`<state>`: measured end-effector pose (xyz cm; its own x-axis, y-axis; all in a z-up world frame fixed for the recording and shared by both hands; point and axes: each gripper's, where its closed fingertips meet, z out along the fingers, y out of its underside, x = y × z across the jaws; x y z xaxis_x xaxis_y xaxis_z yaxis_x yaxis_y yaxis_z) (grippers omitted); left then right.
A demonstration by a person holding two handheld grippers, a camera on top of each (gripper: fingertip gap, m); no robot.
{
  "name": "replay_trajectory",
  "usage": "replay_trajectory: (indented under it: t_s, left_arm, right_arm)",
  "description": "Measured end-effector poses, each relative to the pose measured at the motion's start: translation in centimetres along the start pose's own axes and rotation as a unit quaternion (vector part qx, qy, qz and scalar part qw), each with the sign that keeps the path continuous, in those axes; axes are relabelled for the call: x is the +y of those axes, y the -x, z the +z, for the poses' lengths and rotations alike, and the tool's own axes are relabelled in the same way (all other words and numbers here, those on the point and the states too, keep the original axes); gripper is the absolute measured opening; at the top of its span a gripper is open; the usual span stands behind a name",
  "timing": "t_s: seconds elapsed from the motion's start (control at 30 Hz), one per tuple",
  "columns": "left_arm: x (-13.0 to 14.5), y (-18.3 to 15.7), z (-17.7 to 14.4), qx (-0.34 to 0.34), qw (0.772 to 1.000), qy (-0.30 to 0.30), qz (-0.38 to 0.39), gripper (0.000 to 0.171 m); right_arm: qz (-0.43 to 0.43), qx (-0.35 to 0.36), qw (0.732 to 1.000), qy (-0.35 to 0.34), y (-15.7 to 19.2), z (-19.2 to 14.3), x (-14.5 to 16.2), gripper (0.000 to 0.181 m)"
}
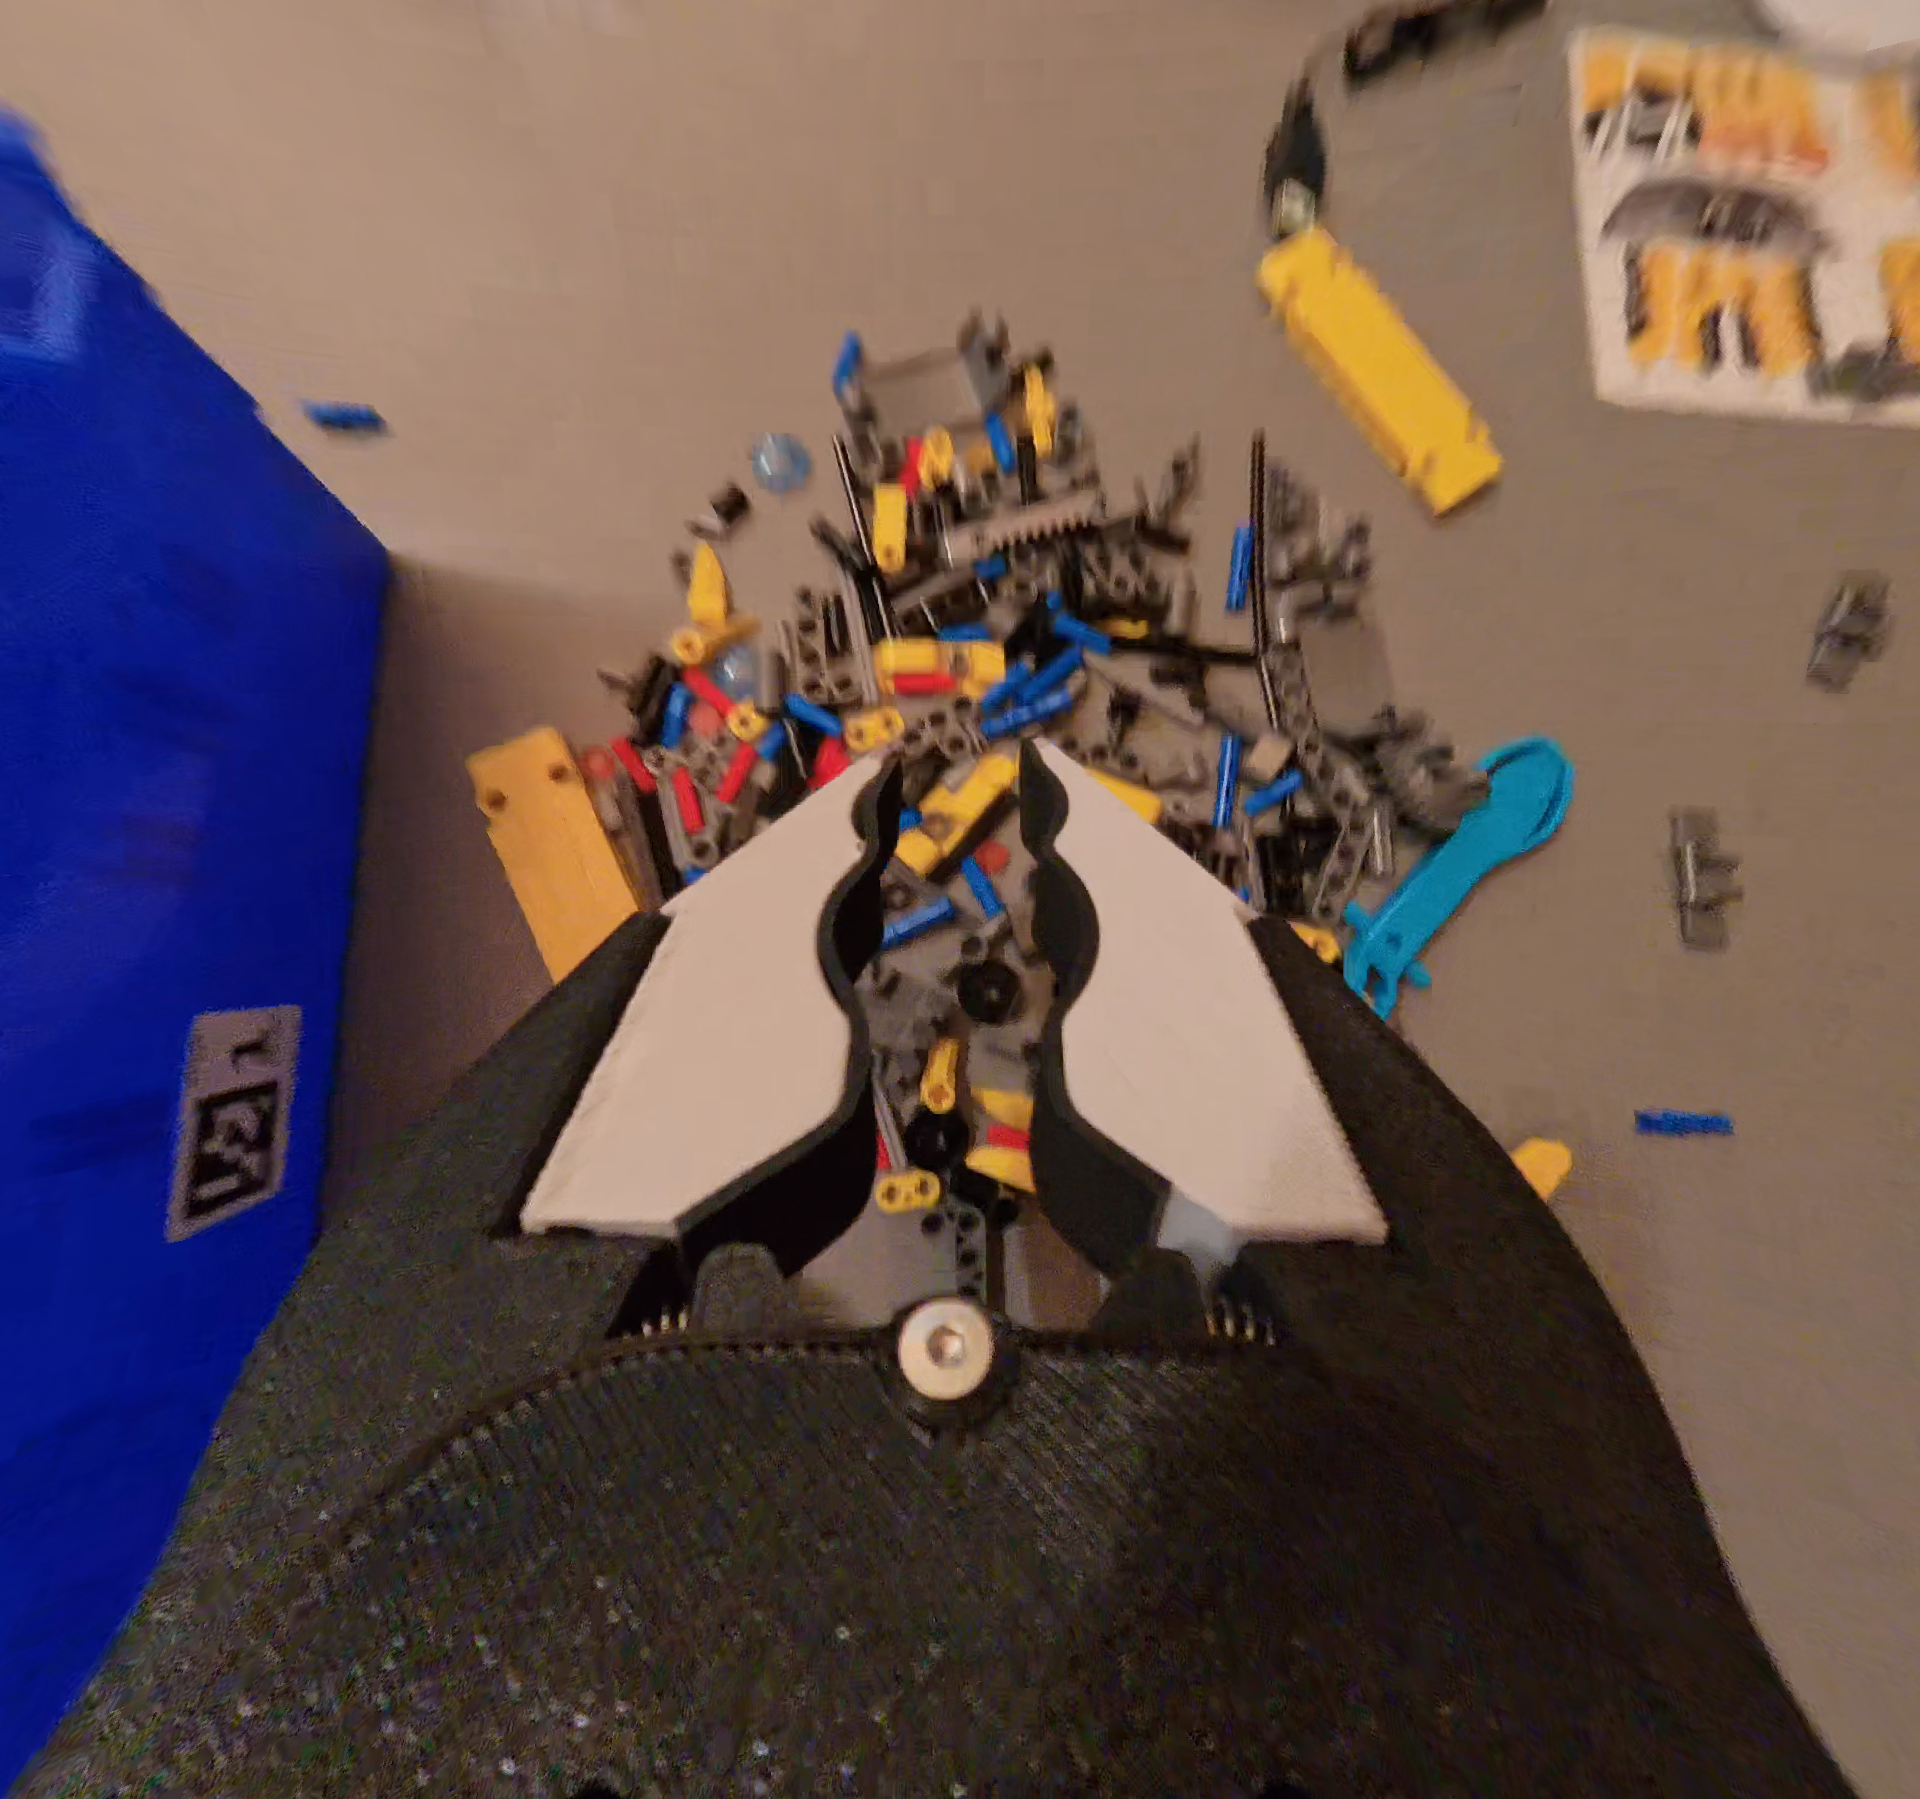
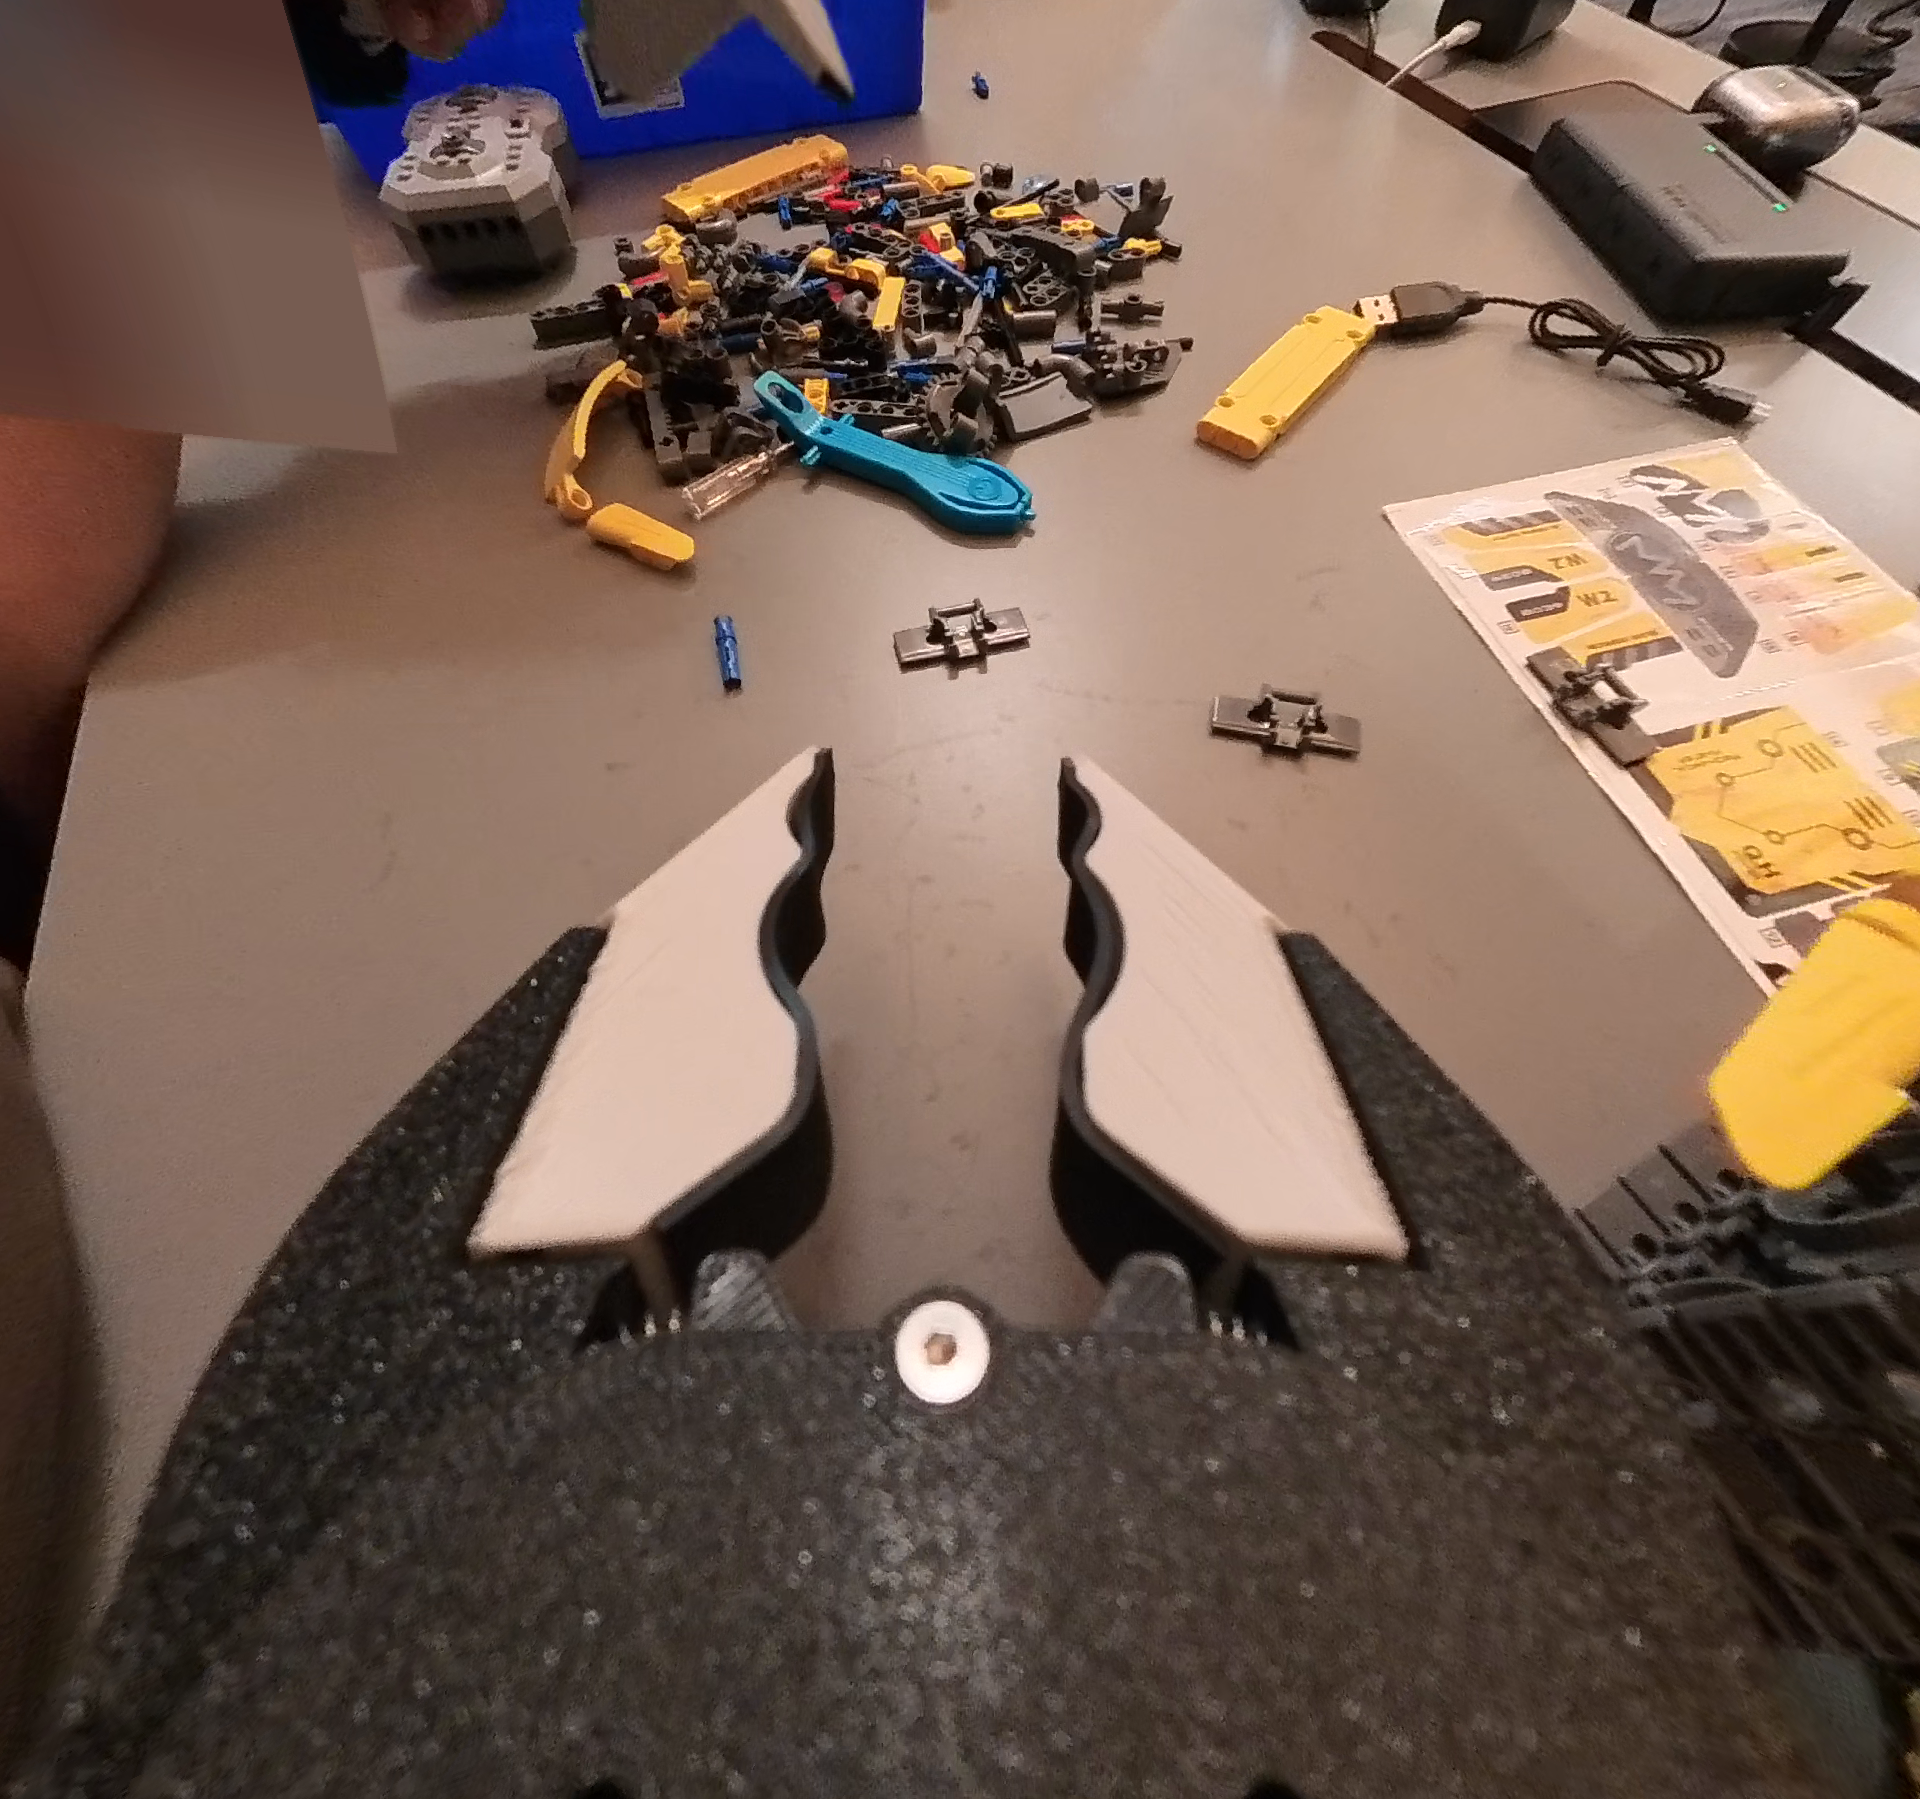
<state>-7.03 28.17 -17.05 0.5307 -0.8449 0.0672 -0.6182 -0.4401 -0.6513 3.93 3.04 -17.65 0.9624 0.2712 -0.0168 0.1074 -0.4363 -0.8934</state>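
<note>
Right wrist view lists, largest first: grey table (image 2: 1195, 139); blue bin (image 2: 862, 4) at its far left edge, contents not visible; printed sheet (image 2: 1662, 627) at right; heap of small building pieces (image 2: 862, 295) mid-table, black, grey, yellow, blue and red; grey motor block (image 2: 478, 180) beside the bin; two yellow panels, one free-lying (image 2: 1283, 378) by a USB cable plug (image 2: 1429, 303); teal lever tool (image 2: 904, 471) at the heap's near edge; two dark track links (image 2: 961, 632) and a blue pin (image 2: 727, 653), loose and apart. Right claw (image 2: 945, 773): jaws apart, empty, above bare table, nearest the links. Left claw (image 1: 961, 762): jaws narrowly apart, nothing gripped, hanging over the heap (image 1: 987, 669) in a motion-blurred frame. Risks, as judged: closing into the tangled heap could catch several pieces or scatter them; loose pins could roll toward the table edge.
</note>
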Motion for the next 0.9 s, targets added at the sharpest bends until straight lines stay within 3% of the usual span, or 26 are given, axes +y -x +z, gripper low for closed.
replay_trajectory:
  t_s: [0.13,0.23,0.53,0.9]
  left_arm:
    - [3.2,-0.6,2.1,0.01,0.995,0.095,0.017,0.021]
    - [4.0,0.1,3.2,-0.01,0.992,0.117,0.037,0.024]
    - [2.4,-0.1,3.4,0.018,0.997,0.064,0.03,0.018]
    - [3.2,-0.6,3.8,0.039,0.995,0.078,0.037,0.012]
  right_arm:
    - [-0.005,0.002,1.0,0.002,0.1,0.0,0.1,0.043]
    - [-0.006,0.002,1.0,0.001,0.1,0.0,0.0,0.042]
    - [-0.011,-0.001,1.0,-0.003,0.5,-0.2,-0.1,0.042]
    - [-0.014,-0.004,1.0,-0.009,0.9,-0.3,-0.4,0.042]
